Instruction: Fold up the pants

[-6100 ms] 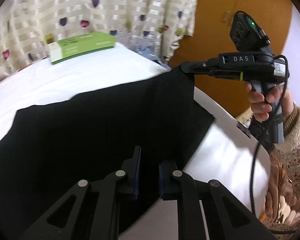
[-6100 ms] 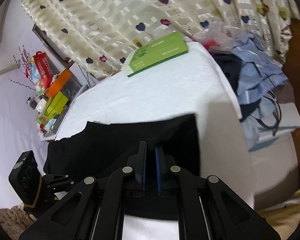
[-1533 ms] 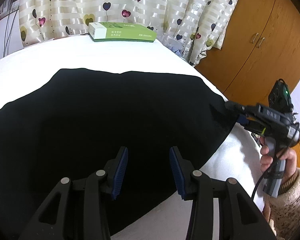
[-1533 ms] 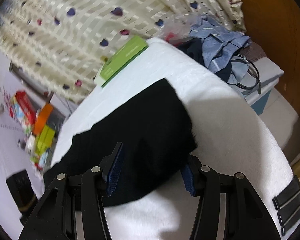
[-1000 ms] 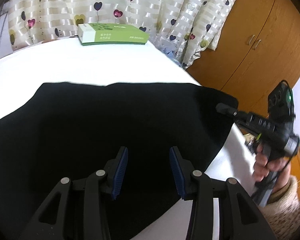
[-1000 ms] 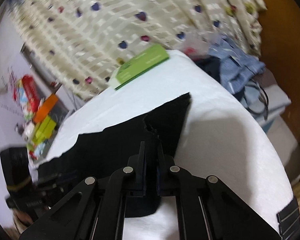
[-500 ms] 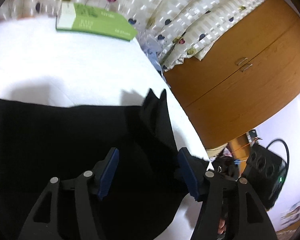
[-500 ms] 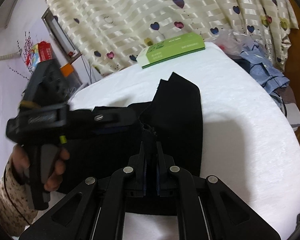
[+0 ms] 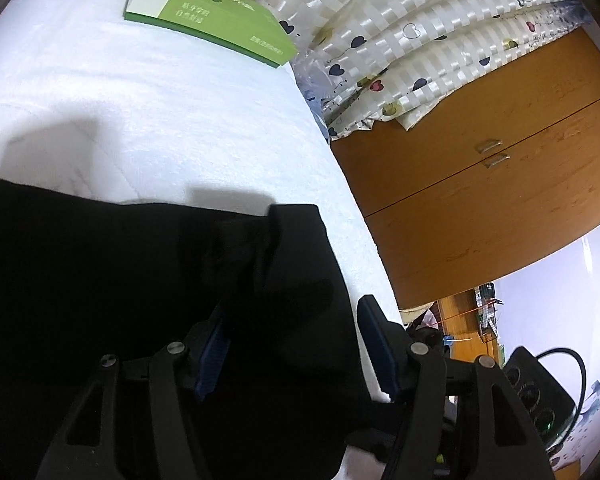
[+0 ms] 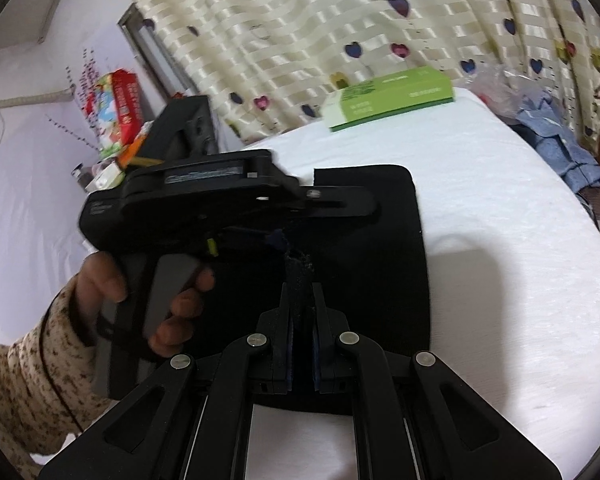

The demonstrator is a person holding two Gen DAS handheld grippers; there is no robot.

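The black pants lie on the white bed, with their right end folded over into a doubled flap. My left gripper is open, its jaws set wide on either side of a raised fold of the cloth. In the right wrist view the left gripper hovers over the pants from the left. My right gripper is shut on a pinched edge of the pants, just in front of the left gripper's tip.
A green box lies at the far edge of the bed, before a heart-patterned curtain. A wooden cabinet stands right of the bed. Blue clothes are piled off the bed's right side. Cluttered shelves stand on the left.
The right gripper closed on the pants' edge and carried it leftwards over the rest of the cloth. The left gripper stayed open and moved in beside it over the fold.
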